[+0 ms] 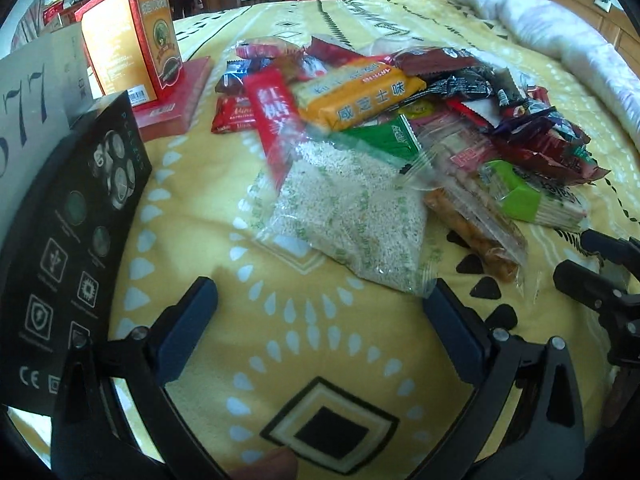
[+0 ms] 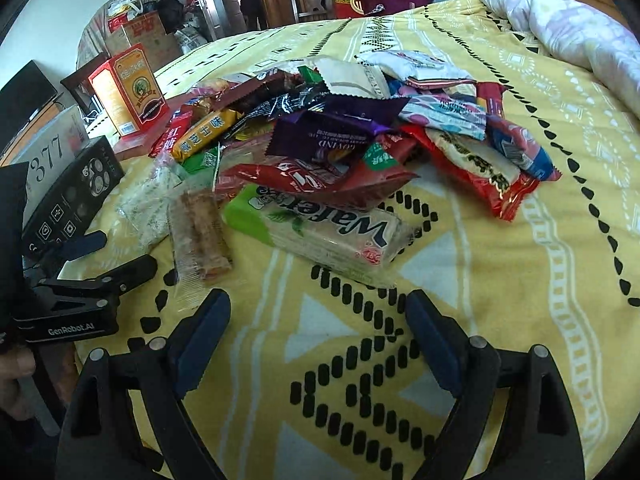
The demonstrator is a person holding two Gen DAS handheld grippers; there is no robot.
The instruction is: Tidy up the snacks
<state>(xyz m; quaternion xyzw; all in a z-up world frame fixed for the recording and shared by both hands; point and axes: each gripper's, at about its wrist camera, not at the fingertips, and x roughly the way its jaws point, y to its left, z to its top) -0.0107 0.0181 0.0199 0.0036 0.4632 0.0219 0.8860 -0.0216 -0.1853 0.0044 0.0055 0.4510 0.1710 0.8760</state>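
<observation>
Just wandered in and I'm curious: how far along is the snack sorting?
Barely begun, it seems. Done: nothing visibly sorted; the snack pile is still one jumbled heap on the yellow blanket. In hand: nothing; left gripper and right gripper are both open and empty. Left: everything, starting perhaps with the nearby wafer pack.

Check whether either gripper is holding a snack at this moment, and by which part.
Nothing is held. The left gripper and right gripper are both open above the yellow patterned blanket, short of the snack pile.
</observation>
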